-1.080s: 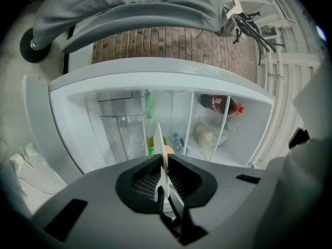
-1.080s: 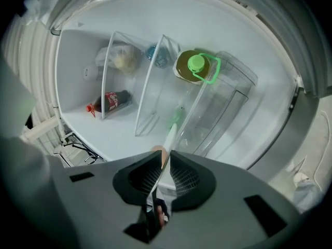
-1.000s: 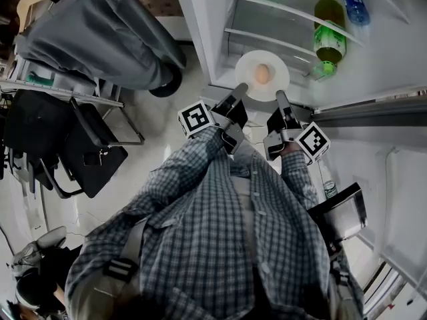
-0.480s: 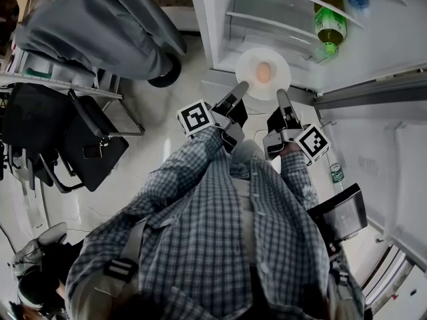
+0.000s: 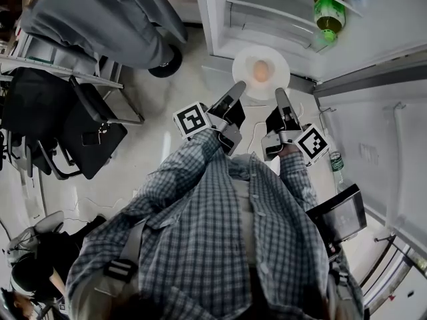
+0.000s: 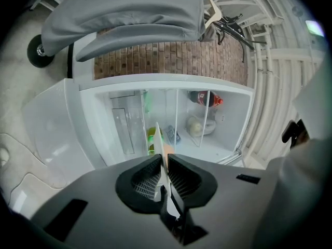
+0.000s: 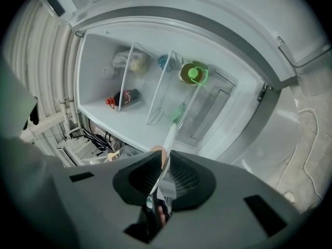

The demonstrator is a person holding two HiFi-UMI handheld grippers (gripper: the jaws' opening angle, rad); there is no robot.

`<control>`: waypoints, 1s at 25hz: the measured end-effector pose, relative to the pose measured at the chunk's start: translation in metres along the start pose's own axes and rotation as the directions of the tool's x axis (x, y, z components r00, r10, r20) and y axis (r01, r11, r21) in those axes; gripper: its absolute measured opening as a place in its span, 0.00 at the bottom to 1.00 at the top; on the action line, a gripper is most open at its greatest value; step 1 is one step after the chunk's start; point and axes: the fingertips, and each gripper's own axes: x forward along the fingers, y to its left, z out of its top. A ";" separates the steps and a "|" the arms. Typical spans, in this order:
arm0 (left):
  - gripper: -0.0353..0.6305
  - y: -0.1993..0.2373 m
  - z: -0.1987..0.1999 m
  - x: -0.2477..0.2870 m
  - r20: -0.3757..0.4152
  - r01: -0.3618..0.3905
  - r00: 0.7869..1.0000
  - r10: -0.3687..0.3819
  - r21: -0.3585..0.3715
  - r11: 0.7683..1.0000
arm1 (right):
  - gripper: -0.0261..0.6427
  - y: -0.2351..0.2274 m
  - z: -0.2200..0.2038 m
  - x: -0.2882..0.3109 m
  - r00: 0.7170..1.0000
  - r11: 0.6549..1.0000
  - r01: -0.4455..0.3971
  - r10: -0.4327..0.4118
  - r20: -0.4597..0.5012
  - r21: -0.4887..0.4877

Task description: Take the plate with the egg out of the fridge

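White and thin, the plate [image 5: 244, 59] is being carried level between two claws, with the tan egg [image 5: 260, 70] lying at its middle. The person, seen from above in a checked shirt [image 5: 220, 232], is holding both claws out in front of the body.

The left claw [image 5: 237, 89] is clenching the near rim of the plate on its left side. Its own view is showing the rim edge-on, pinched between the dark ribbed pads. The right claw [image 5: 281, 96] is gripping the near rim on the right in the same way, with the white edge running up between its closed jaws.

The open fridge [image 5: 220, 19] is standing just ahead, and a green bottle [image 5: 329, 9] is resting in its door rack. Over the last second the fridge has been sliding toward the top of the head view while the plate has kept its place between the claws. The plate is now hanging mostly over the pale floor [image 5: 173, 105], with only its far edge overlapping the fridge's lower sill.

This suggests the person is backing away and the plate is very nearly out. The egg is lying loose on the plate, so any tilt could be setting it rolling. What likely remains is clearing the sill and keeping both grips even.
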 end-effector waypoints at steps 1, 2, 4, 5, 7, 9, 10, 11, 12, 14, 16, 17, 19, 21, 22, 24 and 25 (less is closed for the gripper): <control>0.13 -0.001 -0.005 -0.003 0.003 0.001 1.000 -0.001 0.004 1.000 | 0.12 0.001 -0.001 -0.006 1.000 1.000 -0.003 0.003 -0.004 0.001; 0.13 -0.003 -0.011 -0.007 0.007 0.003 1.000 -0.003 0.007 1.000 | 0.12 0.000 -0.003 -0.012 1.000 1.000 -0.005 0.005 -0.008 0.002; 0.13 -0.005 -0.025 -0.015 0.016 0.000 1.000 -0.001 0.011 1.000 | 0.12 -0.002 -0.007 -0.027 1.000 1.000 -0.006 0.006 -0.015 0.006; 0.13 -0.005 -0.031 -0.020 0.020 -0.004 1.000 0.004 0.015 1.000 | 0.12 -0.003 -0.009 -0.034 1.000 1.000 -0.008 0.008 -0.018 0.009; 0.13 -0.007 -0.043 -0.029 0.028 -0.009 1.000 0.009 0.020 1.000 | 0.12 -0.006 -0.013 -0.047 1.000 1.000 -0.012 0.012 -0.026 0.012; 0.13 -0.009 -0.054 -0.038 0.037 -0.013 0.999 0.012 0.017 1.000 | 0.12 -0.006 -0.018 -0.060 0.999 1.000 -0.010 0.011 -0.034 0.012; 0.13 -0.011 -0.059 -0.042 0.043 -0.015 0.999 0.015 0.011 1.000 | 0.12 -0.006 -0.020 -0.066 0.999 1.000 -0.010 0.010 -0.038 0.012; 0.13 -0.012 -0.063 -0.048 0.050 -0.016 0.999 0.016 0.005 1.000 | 0.12 -0.004 -0.023 -0.071 0.999 1.000 -0.010 0.011 -0.042 0.012; 0.13 -0.015 -0.067 -0.054 0.057 -0.017 0.998 0.017 0.001 1.000 | 0.12 -0.001 -0.027 -0.077 0.999 1.000 -0.012 0.013 -0.047 0.010; 0.13 -0.020 -0.075 -0.067 0.066 -0.016 0.998 0.016 0.000 1.000 | 0.12 0.005 -0.035 -0.088 0.999 1.000 -0.018 0.018 -0.052 0.007; 0.13 -0.024 -0.082 -0.077 0.076 -0.013 0.997 0.013 -0.007 1.000 | 0.12 0.008 -0.041 -0.100 0.998 1.000 -0.024 0.024 -0.051 0.012; 0.13 -0.025 -0.087 -0.081 0.081 -0.013 0.997 0.014 -0.013 1.000 | 0.12 0.008 -0.044 -0.106 0.998 1.000 -0.025 0.026 -0.051 0.015; 0.13 -0.025 -0.098 -0.086 0.082 -0.019 0.996 0.021 -0.018 1.000 | 0.12 0.004 -0.046 -0.118 0.998 1.000 -0.022 0.023 -0.051 0.015; 0.13 -0.027 -0.103 -0.088 0.072 -0.027 0.997 0.027 -0.011 1.000 | 0.12 0.003 -0.046 -0.124 0.998 1.000 -0.028 0.029 -0.048 0.013; 0.13 -0.029 -0.103 -0.089 0.067 -0.027 0.997 0.028 -0.007 1.000 | 0.12 0.005 -0.047 -0.125 0.998 0.999 -0.033 0.034 -0.045 0.017; 0.13 -0.033 -0.099 -0.092 0.058 -0.026 0.998 0.026 -0.003 1.000 | 0.12 0.008 -0.051 -0.122 0.999 0.999 -0.036 0.037 -0.036 0.027; 0.13 -0.033 -0.094 -0.094 0.053 -0.029 0.998 0.029 0.000 1.000 | 0.12 0.009 -0.054 -0.119 0.999 0.999 -0.037 0.038 -0.034 0.024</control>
